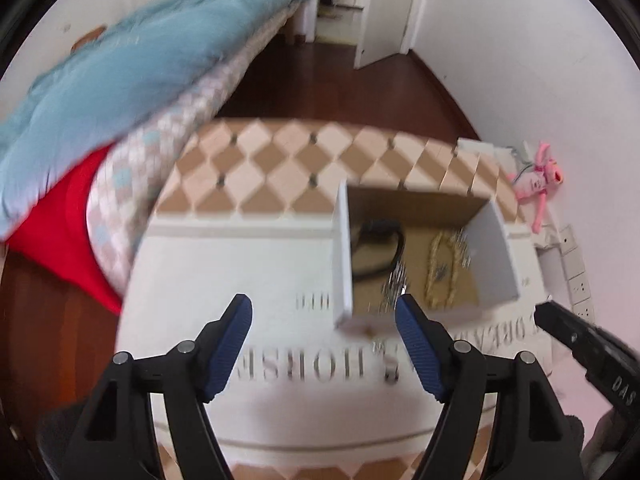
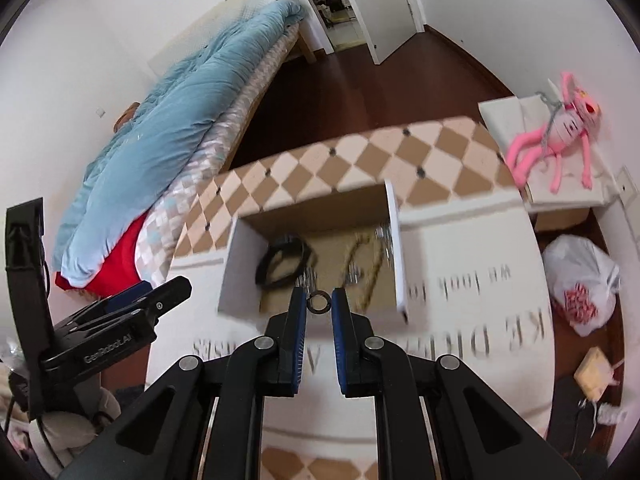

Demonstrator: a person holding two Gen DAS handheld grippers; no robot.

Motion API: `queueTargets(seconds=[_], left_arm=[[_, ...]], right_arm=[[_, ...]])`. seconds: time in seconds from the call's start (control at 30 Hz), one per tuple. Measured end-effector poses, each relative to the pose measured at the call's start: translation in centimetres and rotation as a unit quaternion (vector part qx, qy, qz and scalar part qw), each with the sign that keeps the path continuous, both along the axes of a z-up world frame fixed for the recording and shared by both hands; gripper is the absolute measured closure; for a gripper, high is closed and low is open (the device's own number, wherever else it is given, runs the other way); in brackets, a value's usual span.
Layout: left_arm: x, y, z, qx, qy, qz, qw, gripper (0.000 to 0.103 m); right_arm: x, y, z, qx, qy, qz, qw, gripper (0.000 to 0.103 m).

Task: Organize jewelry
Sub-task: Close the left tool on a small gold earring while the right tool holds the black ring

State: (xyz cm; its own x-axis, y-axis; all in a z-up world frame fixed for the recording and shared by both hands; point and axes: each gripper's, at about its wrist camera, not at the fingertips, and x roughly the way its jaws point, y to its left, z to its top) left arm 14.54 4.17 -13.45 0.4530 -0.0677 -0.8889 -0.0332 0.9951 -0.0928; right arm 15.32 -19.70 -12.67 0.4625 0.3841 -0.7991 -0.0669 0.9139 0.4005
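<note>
An open white box with a cardboard floor stands on the white lettered cloth. Inside lie a black band, a gold chain and silver pieces. My right gripper is shut on a small dark ring at the box's near edge. My left gripper is open and empty, just in front of the box's left corner. The right gripper's tip shows in the left wrist view, and the left gripper shows in the right wrist view.
The table has a tan and cream diamond pattern. A bed with a blue duvet stands to the left. A pink plush toy lies at the right. A plastic bag sits on the floor.
</note>
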Motion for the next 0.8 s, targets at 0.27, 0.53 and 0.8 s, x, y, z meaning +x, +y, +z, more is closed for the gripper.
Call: queueTargets(seconds=[0.27,0.53,0.8], left_arm=[[0.0,-3.0,-6.6,-0.024,0.070,-0.017,0.9971,0.032],[0.8,-5.5,-9.6,0.003,0.079,-0.031,0.9964,0.034],[0.5,-6.8,-9.4,0.034,0.061,-0.069,0.9951,0.098]], right_arm=[[-3.5,-1.0,-6.6,-0.022,0.057,-0.029,0.998,0.090],[-3.6,-2.2,-8.3,-0.038,0.062,-0.053,0.996,0.090],[-3.0,-2.3,-8.1,-0.040,0.060,-0.063,0.995,0.089]])
